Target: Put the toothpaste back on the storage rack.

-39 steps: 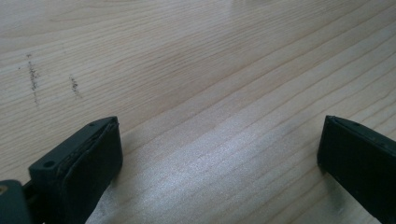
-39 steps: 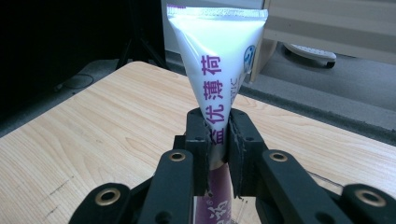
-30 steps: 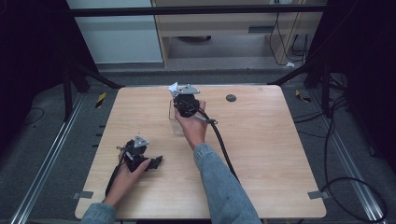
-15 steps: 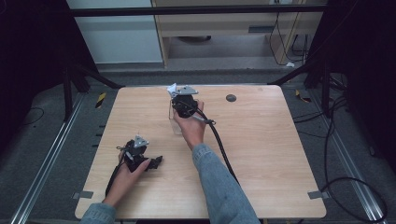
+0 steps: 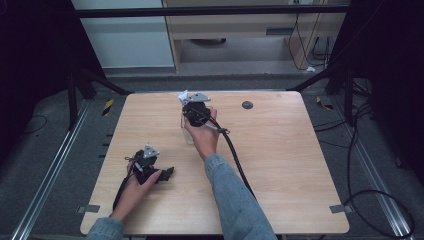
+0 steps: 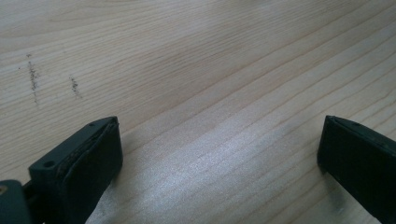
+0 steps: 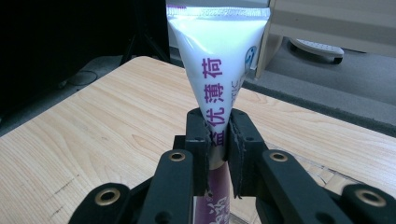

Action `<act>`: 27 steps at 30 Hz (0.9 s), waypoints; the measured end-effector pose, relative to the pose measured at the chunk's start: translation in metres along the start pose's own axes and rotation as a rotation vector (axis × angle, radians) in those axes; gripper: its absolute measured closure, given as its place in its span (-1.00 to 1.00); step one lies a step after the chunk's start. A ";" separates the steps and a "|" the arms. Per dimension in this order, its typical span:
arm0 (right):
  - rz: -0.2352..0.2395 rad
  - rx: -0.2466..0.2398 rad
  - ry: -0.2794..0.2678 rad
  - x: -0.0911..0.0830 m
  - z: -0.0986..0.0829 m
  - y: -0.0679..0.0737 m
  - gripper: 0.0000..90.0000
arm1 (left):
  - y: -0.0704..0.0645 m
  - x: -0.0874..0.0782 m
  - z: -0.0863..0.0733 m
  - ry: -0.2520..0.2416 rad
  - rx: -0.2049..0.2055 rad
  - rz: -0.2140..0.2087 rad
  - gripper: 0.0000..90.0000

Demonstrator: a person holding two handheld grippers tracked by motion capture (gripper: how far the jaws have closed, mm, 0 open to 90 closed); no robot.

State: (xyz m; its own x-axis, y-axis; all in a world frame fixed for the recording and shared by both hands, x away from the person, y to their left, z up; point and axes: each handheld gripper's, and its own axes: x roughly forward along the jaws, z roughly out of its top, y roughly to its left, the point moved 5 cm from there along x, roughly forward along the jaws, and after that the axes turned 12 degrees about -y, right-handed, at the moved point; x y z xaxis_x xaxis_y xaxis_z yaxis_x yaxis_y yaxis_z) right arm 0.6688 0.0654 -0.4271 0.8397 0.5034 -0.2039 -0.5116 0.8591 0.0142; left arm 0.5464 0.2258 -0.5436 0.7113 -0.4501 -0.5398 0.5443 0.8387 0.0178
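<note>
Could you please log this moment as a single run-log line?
right gripper: shut on white tube, held upright above clear cup | left gripper: open, jaws wide, low over wooden table | black disc: far side, untouched

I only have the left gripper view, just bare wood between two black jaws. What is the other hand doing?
Observer: The right tongs are shut on a white tube with purple print, holding it upright.
Operator: Where on the table is that?
Observer: Toward the far edge of the wooden table, left of a small dark disc.
Operator: And where am I?
Observer: The left tongs lie low near the front left corner, open, with nothing between them.
</note>
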 end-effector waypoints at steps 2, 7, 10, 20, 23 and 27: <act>0.000 0.000 0.001 0.000 0.000 0.000 0.77 | 0.000 0.000 0.000 0.000 0.000 0.000 -1.00; -0.001 0.000 0.001 0.001 0.000 0.000 0.77 | 0.000 0.000 0.000 0.000 0.000 0.000 -1.00; -0.001 0.000 0.001 0.001 0.000 0.000 0.77 | 0.000 0.000 0.000 0.000 0.000 0.000 -1.00; -0.003 0.003 0.006 0.004 0.000 -0.001 0.76 | 0.000 0.000 0.000 0.000 0.000 0.000 -1.00; -0.005 0.002 0.009 0.004 0.001 -0.001 0.76 | 0.000 0.000 0.000 0.000 0.000 0.000 -1.00; -0.006 0.007 0.010 0.005 0.001 -0.001 0.76 | 0.000 0.000 0.000 0.000 0.000 0.000 -1.00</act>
State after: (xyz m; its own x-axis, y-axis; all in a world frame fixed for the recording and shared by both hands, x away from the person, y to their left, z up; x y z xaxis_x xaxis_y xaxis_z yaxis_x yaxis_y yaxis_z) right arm 0.6739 0.0667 -0.4274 0.8409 0.4970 -0.2142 -0.5051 0.8629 0.0193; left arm 0.5464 0.2258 -0.5436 0.7115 -0.4500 -0.5397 0.5441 0.8388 0.0179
